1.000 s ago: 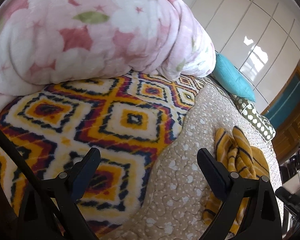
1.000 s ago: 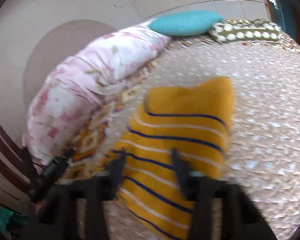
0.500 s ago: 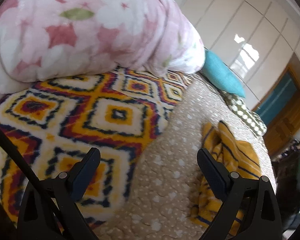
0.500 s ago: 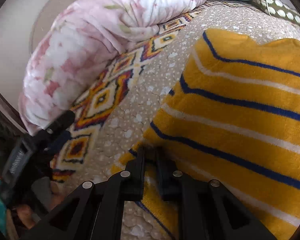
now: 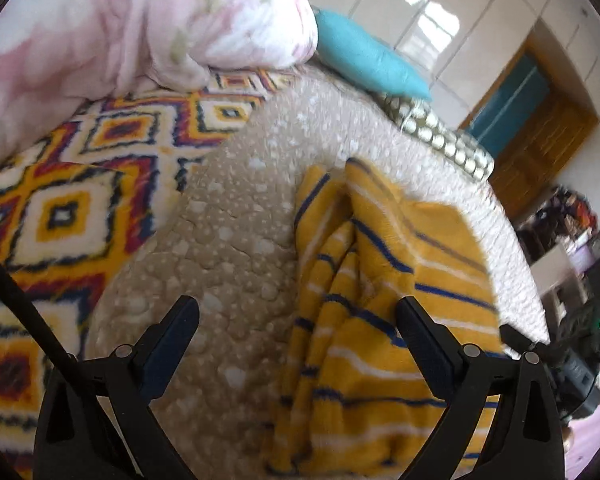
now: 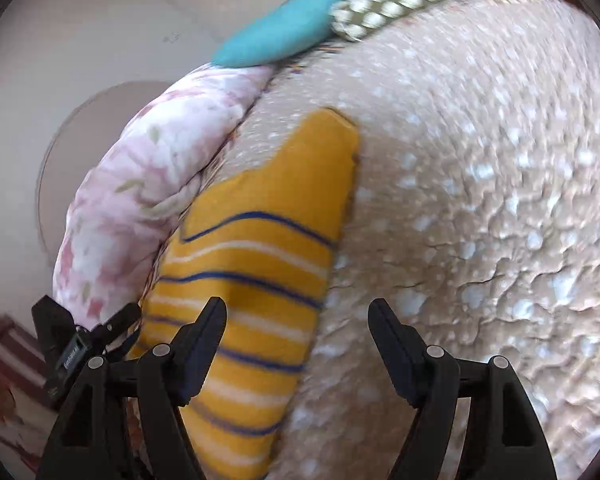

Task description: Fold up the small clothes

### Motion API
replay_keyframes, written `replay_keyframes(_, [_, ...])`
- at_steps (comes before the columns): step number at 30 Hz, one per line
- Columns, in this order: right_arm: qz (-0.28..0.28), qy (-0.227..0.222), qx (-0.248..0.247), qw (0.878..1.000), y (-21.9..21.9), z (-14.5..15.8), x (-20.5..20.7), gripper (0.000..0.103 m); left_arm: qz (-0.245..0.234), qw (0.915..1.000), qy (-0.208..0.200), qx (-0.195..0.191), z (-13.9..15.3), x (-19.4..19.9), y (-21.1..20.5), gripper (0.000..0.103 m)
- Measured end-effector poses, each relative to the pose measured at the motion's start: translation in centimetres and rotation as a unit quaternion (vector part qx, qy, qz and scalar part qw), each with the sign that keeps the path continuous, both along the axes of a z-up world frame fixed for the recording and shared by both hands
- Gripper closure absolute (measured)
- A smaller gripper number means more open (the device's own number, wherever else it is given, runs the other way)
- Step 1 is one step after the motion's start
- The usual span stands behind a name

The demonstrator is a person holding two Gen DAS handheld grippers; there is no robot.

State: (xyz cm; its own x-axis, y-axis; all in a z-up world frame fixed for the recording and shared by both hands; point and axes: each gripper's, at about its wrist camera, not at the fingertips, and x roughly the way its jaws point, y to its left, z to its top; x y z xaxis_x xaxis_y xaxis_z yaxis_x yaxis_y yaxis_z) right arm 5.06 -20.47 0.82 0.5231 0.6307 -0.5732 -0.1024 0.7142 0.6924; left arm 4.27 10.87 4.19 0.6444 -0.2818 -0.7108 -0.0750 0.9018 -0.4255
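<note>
Striped yellow garment (image 6: pixel 256 256) lies flat on the beige bedspread (image 6: pixel 480 200) just beside the pink quilt (image 6: pixel 148 184), right tool (image 6: pixel 296 344) opening wide with nothing between its jaws, probably to let the fold settle, left tool (image 5: pixel 298 332) wide and empty over its bunched edge, likely next grab

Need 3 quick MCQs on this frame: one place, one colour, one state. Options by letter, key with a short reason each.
1. Where does the striped garment lie?
A. on the beige dotted bedspread
B. on the floor
C. on the teal pillow

2. Its main colour?
A. red
B. mustard yellow
C. green

3. How does the right claw stand?
A. clamped on the garment
B. shut on nothing
C. jaws apart, nothing pinched

Key: 1 A, the bedspread shows on both sides of it; 2 B, yellow with blue and white stripes; 3 C, the jaws are opening, with the garment's edge lying below them unpinched.
</note>
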Motion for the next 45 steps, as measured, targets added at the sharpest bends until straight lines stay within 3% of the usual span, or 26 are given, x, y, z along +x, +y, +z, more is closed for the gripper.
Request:
replay_keyframes(3, [0.022,0.001,0.064,0.998,1.5,-1.6,2.0,0.032,-0.051,0.9964,0.031,-0.060,-2.1,1.3,-0.8,0.008])
replay_keyframes(4, [0.023,0.004,0.069,0.997,2.1,-1.9,2.6,0.033,-0.049,0.9973,0.029,-0.046,-2.3,1.4,-1.3,0.011])
replay_keyframes(5, [0.018,0.008,0.071,0.997,2.5,-2.2,3.3,0.039,-0.047,0.9983,0.025,-0.023,-2.2,1.3,-2.0,0.020])
replay_keyframes(6, [0.016,0.012,0.071,0.997,2.6,-2.2,3.7,0.048,-0.054,0.9983,0.020,-0.005,-1.9,1.3,-2.9,0.044])
replay_keyframes(7, [0.015,0.015,0.072,0.997,2.6,-2.1,4.0,0.051,-0.071,0.9971,0.021,-0.020,-1.5,1.3,-3.8,0.051])
replay_keyframes(9, [0.023,0.001,0.072,0.997,2.2,-0.9,3.8,0.062,-0.062,0.9978,0.019,-0.012,-0.5,1.2,-5.3,0.052])
replay_keyframes(13, [0.011,-0.049,0.060,0.997,-0.8,2.8,1.3,0.063,-0.100,0.9928,0.019,-0.062,0.7,1.7,-8.9,0.060])
replay_keyframes(16, [-0.021,-0.072,0.028,0.997,-5.1,4.4,-0.5,0.062,-0.123,0.9894,0.019,-0.075,0.5,1.8,-12.3,0.060])
replay_keyframes(19, [-0.046,-0.020,-0.051,0.997,-7.5,2.7,-0.7,0.052,-0.118,0.9922,0.026,-0.031,-0.5,1.9,-14.8,0.050])
replay_keyframes(21, [-0.047,-0.009,-0.068,0.997,-8.4,2.0,-1.4,0.047,-0.119,0.9923,0.030,-0.020,-0.6,1.1,-15.3,0.046])
replay_keyframes(23, [-0.060,-0.035,-0.076,0.995,-9.3,3.1,-3.1,0.046,-0.115,0.9931,0.022,0.001,0.3,-0.6,-14.7,0.042])
replay_keyframes(26, [-0.069,-0.073,-0.109,0.989,-9.4,5.5,-4.9,0.046,-0.115,0.9928,-0.009,0.033,1.8,-3.3,-12.9,0.021])
replay_keyframes(28, [-0.072,-0.100,-0.117,0.985,-8.8,7.3,-5.8,0.046,-0.093,0.9927,-0.026,0.072,2.3,-4.8,-10.9,0.020])
replay_keyframes(29, [-0.066,-0.109,-0.117,0.985,-8.4,8.0,-5.9,0.049,-0.083,0.9923,-0.030,0.088,2.3,-5.1,-10.1,0.018])
replay_keyframes(30, [-0.058,-0.116,-0.118,0.985,-7.7,8.6,-6.0,0.064,-0.069,0.9920,-0.032,0.101,2.2,-5.4,-9.3,0.018])
replay_keyframes(32, [-0.024,-0.114,-0.119,0.986,-5.1,9.2,-5.4,0.079,-0.030,0.9896,-0.039,0.135,1.8,-6.0,-7.7,0.018])
replay_keyframes(34, [0.008,-0.101,-0.119,0.988,-2.0,8.7,-4.5,0.081,0.014,0.9841,-0.040,0.173,0.9,-6.5,-6.1,0.018])
replay_keyframes(36, [0.029,-0.084,-0.127,0.988,0.6,7.2,-3.8,0.081,0.032,0.9837,-0.029,0.175,0.0,-6.5,-4.6,0.018])
replay_keyframes(39, [0.082,-0.038,-0.111,0.990,5.9,3.8,-1.8,0.081,0.037,0.9929,0.018,0.111,-2.0,-5.2,-2.1,0.017])
replay_keyframes(40, [0.091,-0.029,-0.118,0.988,7.4,2.9,-1.5,0.079,0.041,0.9951,0.017,0.089,-2.1,-5.1,-1.4,0.016])
replay_keyframes(42, [0.094,-0.040,-0.148,0.984,10.2,1.9,-1.8,0.078,0.039,0.9966,0.006,0.072,-2.1,-5.2,-1.0,0.010])
replay_keyframes(45, [0.149,-0.054,-0.154,0.975,12.5,2.6,-3.8,0.079,0.036,0.9957,0.009,0.085,-2.3,-4.9,-1.5,0.009])
